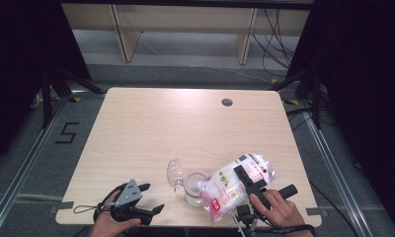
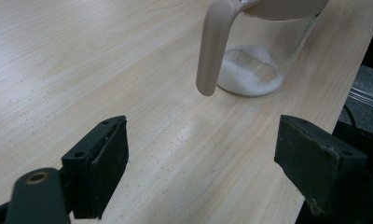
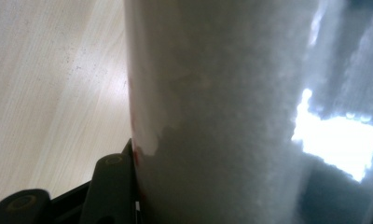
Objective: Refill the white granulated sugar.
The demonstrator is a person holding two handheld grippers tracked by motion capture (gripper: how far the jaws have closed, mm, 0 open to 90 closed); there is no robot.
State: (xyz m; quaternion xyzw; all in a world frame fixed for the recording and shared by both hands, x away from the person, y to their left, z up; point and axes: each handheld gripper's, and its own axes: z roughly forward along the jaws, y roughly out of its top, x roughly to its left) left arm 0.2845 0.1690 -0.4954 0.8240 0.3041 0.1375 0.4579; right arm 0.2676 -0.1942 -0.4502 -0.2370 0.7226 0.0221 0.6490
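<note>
- Near the table [image 1: 151,128] front edge: glass jug [image 1: 194,187], some white grains inside, lid [image 1: 174,173] flipped open.
- Bag [image 1: 235,182] tilted over jug, pinched by right gripper [image 1: 249,183].
- Left gripper [image 1: 148,200] spread wide, holding nothing, beside jug.

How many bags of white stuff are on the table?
1. The bag is at the table's near right edge, held tilted by the right gripper, its mouth over the clear jar. I see no others.
</note>
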